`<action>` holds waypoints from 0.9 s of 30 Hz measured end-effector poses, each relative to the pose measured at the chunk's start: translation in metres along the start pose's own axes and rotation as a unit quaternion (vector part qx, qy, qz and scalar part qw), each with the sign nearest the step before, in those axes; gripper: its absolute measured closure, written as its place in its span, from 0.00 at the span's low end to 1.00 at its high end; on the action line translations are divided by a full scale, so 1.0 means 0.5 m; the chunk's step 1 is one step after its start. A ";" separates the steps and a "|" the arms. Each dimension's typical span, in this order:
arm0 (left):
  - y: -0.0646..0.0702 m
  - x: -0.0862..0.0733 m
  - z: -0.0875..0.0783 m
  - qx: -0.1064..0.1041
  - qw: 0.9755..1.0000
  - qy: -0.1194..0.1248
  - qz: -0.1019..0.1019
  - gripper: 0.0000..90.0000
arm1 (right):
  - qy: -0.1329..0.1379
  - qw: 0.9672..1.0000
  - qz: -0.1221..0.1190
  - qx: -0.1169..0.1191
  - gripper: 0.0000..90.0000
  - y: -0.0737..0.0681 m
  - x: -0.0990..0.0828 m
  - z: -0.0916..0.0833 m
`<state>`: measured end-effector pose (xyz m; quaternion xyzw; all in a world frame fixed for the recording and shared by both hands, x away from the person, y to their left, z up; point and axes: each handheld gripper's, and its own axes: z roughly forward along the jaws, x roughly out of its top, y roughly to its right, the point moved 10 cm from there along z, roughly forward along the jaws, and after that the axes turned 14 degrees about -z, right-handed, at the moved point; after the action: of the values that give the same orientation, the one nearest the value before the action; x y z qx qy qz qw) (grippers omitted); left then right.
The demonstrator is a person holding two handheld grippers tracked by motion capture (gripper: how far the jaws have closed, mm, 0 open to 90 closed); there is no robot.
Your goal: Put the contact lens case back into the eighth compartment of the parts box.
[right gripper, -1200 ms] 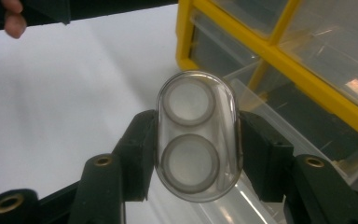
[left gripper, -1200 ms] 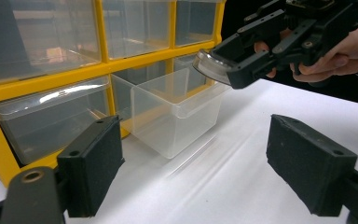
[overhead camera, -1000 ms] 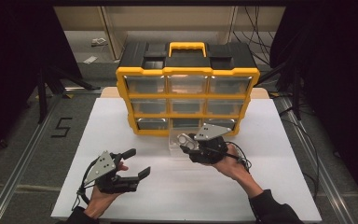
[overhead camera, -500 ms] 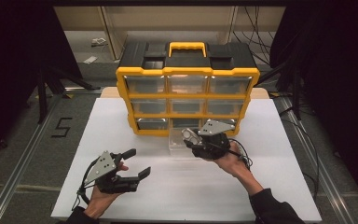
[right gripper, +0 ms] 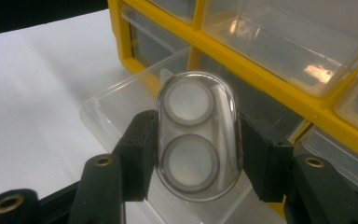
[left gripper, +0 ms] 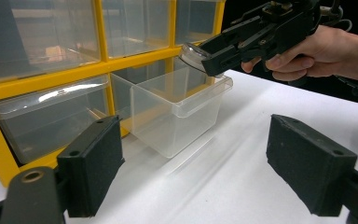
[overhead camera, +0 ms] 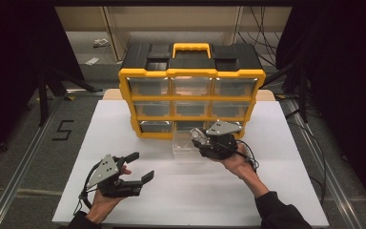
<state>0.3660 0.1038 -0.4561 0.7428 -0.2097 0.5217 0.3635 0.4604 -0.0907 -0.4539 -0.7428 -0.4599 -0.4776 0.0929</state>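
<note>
We see a yellow and black drawer cabinet standing upright at the far side of the white worktop. One clear drawer from its bottom row is pulled out toward the person and rests on the worktop, its back end just at the cabinet front.

The right gripper is held over the front of this drawer. Its jaws are closed on a small clear oval case, gripped by its two long sides. Through the case we make out two round rings, one above the other; what they are we cannot tell. In the left gripper view the case sits above the drawer's far rim, partly hidden by the jaws. We cannot tell whether it touches the rim.

The left gripper rests low over the near left part of the worktop, well apart from the drawer. Its jaws stand wide open with nothing between them.

The other drawers are clear; reflections make their contents hard to read. The right forearm is cut off by the lower frame edge.
</note>
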 end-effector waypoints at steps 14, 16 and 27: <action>0.001 0.000 0.000 -0.001 1.000 0.001 0.002 0.20 | -0.008 1.000 0.007 -0.003 0.55 0.009 -0.016 0.009; 0.001 0.001 0.000 -0.001 1.000 0.001 0.002 0.20 | -0.010 1.000 0.008 -0.001 0.55 0.009 -0.017 0.009; 0.001 0.000 0.000 -0.001 1.000 0.000 0.001 0.20 | -0.020 1.000 0.005 -0.003 0.55 0.008 -0.025 0.014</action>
<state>0.3657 0.1037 -0.4559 0.7421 -0.2112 0.5222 0.3633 0.4662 -0.0962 -0.4662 -0.7546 -0.4568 -0.4634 0.0841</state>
